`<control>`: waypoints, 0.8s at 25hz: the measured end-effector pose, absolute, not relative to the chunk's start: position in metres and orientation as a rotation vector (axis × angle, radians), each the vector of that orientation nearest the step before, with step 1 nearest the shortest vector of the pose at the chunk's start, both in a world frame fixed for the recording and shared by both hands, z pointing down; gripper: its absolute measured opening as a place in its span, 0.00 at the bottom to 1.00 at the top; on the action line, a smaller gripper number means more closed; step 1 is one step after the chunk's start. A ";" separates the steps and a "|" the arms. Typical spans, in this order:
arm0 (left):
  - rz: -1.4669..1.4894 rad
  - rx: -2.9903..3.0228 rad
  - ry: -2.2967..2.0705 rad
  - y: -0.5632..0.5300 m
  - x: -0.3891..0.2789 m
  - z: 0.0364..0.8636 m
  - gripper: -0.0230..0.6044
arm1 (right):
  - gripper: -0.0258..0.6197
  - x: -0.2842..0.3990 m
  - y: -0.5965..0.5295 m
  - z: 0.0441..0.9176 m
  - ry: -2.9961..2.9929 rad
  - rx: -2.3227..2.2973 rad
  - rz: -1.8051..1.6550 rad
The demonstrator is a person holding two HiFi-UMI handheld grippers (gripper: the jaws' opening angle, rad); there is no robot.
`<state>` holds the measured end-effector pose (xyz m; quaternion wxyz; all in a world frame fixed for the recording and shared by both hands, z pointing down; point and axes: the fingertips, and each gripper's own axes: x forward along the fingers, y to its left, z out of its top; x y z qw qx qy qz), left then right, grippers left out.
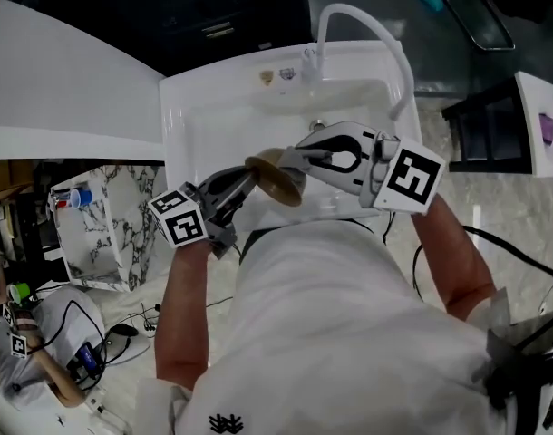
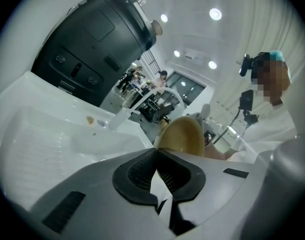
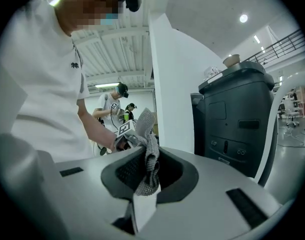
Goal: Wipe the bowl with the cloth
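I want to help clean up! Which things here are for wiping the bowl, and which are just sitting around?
For the job:
- bowl, pinched by the left claw
- cloth, pinched in the right claw

Just sitting around:
- sink
- tap
- marbled box
- black machine

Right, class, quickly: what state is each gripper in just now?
Left gripper: closed on the bowl, gripping its rim.
Right gripper: closed on the cloth.
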<state>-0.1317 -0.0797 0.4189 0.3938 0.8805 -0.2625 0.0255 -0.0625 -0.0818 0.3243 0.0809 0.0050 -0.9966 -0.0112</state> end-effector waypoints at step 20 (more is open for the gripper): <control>-0.230 2.373 -0.292 -0.062 -0.090 0.351 0.06 | 0.11 -0.078 -0.099 0.332 -3.074 -0.123 0.542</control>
